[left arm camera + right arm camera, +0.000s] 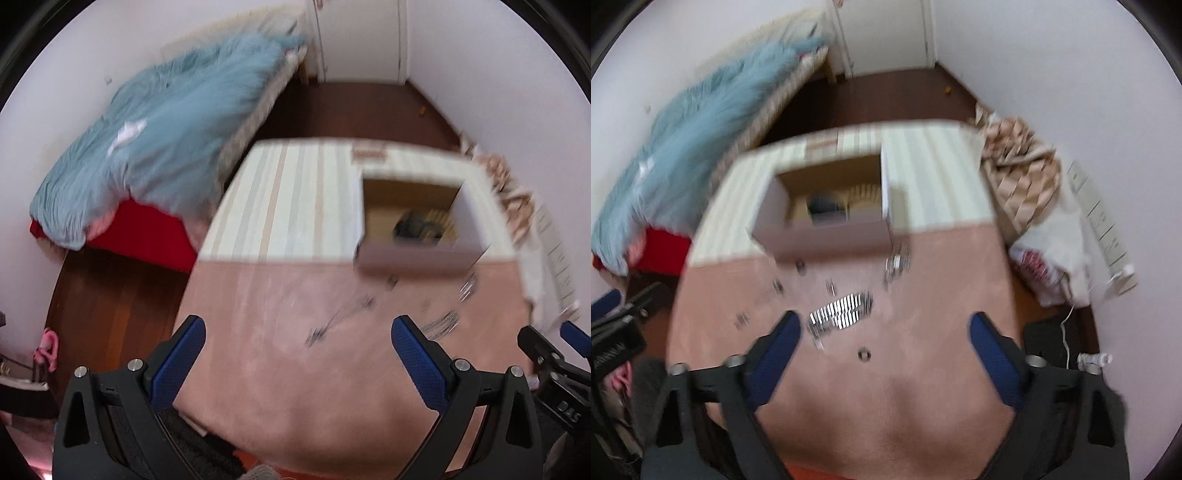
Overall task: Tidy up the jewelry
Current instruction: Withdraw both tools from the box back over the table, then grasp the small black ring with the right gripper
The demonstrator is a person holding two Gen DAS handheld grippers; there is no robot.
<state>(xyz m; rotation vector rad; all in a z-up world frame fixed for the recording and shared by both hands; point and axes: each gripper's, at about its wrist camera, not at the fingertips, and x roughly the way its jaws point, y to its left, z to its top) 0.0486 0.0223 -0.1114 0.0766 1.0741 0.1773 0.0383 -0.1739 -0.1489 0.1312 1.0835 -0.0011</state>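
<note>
I held both the left gripper (297, 343) and right gripper (884, 332) spread wide, empty. Jewelry (840, 314) lay scattered on the pink cloth (923, 406) before the box (827, 206); with blur, I might pinch cloth or snag chains.

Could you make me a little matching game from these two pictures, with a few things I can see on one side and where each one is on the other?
Things:
1. open white cardboard box
2. small dark metal ring
3. shiny silver link bracelet
4. fluffy light blue blanket

Places:
A. on the bed, left of the table
B. at the seam of the striped and pink table covers
C. on the pink cloth, between the right gripper's fingers
D. on the pink cloth, between the ring and the box

Pairs: 1-B, 2-C, 3-D, 4-A
</note>
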